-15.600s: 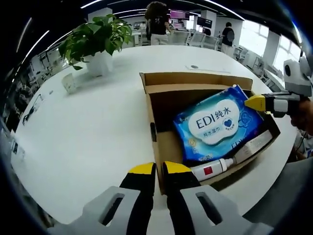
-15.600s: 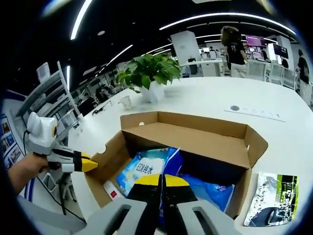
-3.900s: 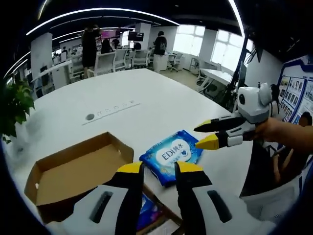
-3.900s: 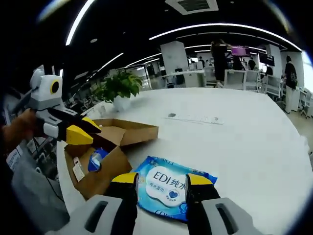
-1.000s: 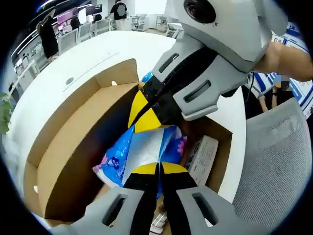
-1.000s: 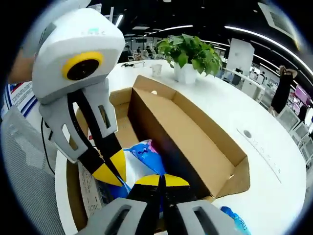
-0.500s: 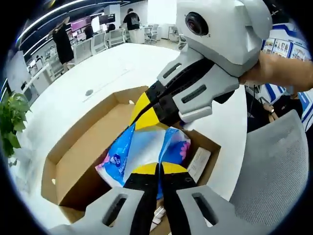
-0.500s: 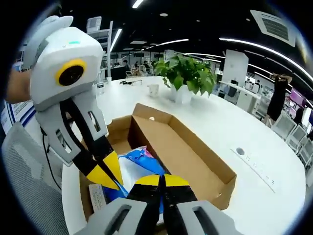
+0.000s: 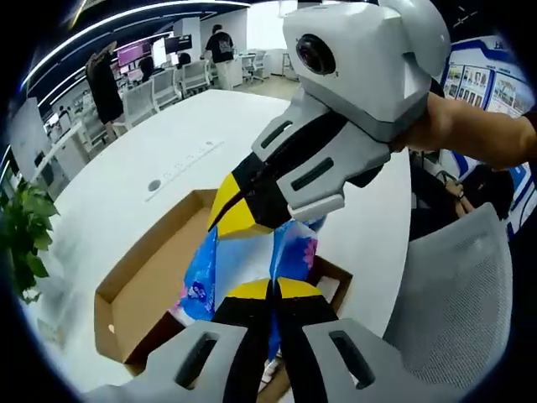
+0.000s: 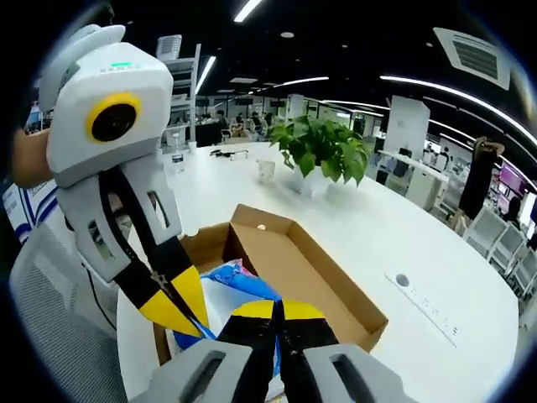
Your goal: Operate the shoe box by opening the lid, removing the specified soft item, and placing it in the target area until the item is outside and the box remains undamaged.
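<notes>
Here, left gripper and right gripper both pinch blue pack above shoe box; potted plant behind.

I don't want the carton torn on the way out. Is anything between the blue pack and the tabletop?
Nothing visible: both hand-held grippers, left and right, hold the blue pack above the box; white tabletop lies beside.

Left gripper and right gripper, jaws closed, tips close together, each held in a hand.
</notes>
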